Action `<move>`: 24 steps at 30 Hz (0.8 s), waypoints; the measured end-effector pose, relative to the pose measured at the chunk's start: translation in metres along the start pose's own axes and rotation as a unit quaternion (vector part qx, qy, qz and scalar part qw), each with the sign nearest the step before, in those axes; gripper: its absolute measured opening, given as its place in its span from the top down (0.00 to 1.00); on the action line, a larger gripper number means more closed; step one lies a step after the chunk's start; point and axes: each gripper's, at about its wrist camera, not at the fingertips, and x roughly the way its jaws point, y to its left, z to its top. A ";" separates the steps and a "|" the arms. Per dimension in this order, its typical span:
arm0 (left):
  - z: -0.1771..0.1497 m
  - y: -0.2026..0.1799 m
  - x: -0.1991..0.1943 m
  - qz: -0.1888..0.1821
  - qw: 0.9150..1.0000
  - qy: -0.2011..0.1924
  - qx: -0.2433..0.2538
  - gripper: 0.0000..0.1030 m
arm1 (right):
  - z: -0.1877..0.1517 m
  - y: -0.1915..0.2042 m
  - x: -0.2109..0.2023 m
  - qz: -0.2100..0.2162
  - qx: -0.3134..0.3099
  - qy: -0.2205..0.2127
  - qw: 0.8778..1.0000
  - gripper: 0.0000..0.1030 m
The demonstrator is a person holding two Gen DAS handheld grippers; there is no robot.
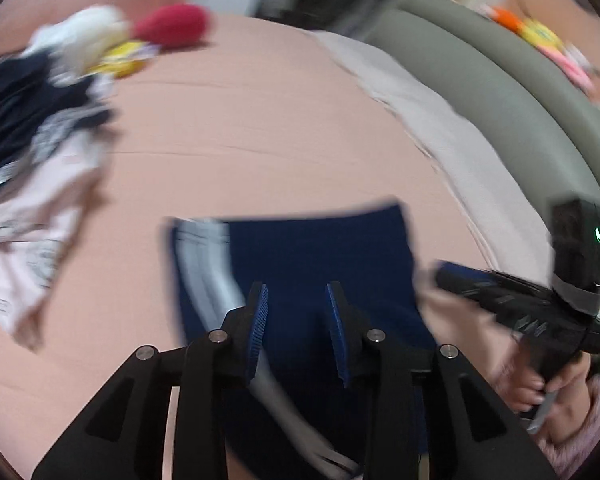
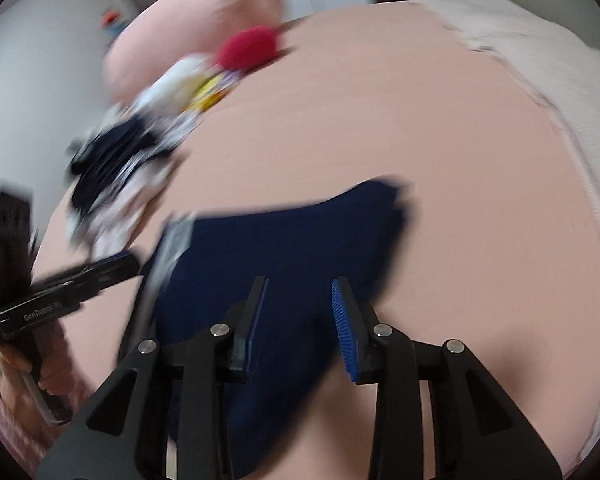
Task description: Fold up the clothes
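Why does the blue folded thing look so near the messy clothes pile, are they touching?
Apart. In the left wrist view, bare pink sheet shows between the navy garment and the clothes pile.

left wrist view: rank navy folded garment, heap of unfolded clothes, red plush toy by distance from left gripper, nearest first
1. Navy folded garment with white stripe: directly under and ahead of the left gripper, on the pink sheet.
2. Heap of unfolded clothes: off to the left, mid-bed.
3. Red plush toy: far upper left, beyond the heap.
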 end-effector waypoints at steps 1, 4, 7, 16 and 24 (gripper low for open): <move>-0.007 -0.011 0.009 0.008 1.000 0.013 0.014 0.69 | -0.011 0.007 0.005 -0.006 -0.009 0.015 1.000 0.69; -0.034 -0.015 0.034 0.051 0.995 0.088 0.024 0.69 | -0.036 0.011 0.023 -0.028 -0.009 0.069 0.997 0.69; -0.044 -0.002 0.017 0.091 0.992 0.088 0.027 0.76 | -0.054 0.001 0.009 -0.048 -0.024 0.076 0.996 0.69; -0.063 -0.033 -0.030 0.061 0.994 0.043 0.083 0.73 | -0.088 0.043 -0.041 -0.011 -0.077 0.021 0.997 0.58; -0.072 -0.020 -0.007 0.081 0.989 0.083 0.087 0.59 | -0.108 0.059 -0.003 -0.050 -0.123 0.070 0.989 0.50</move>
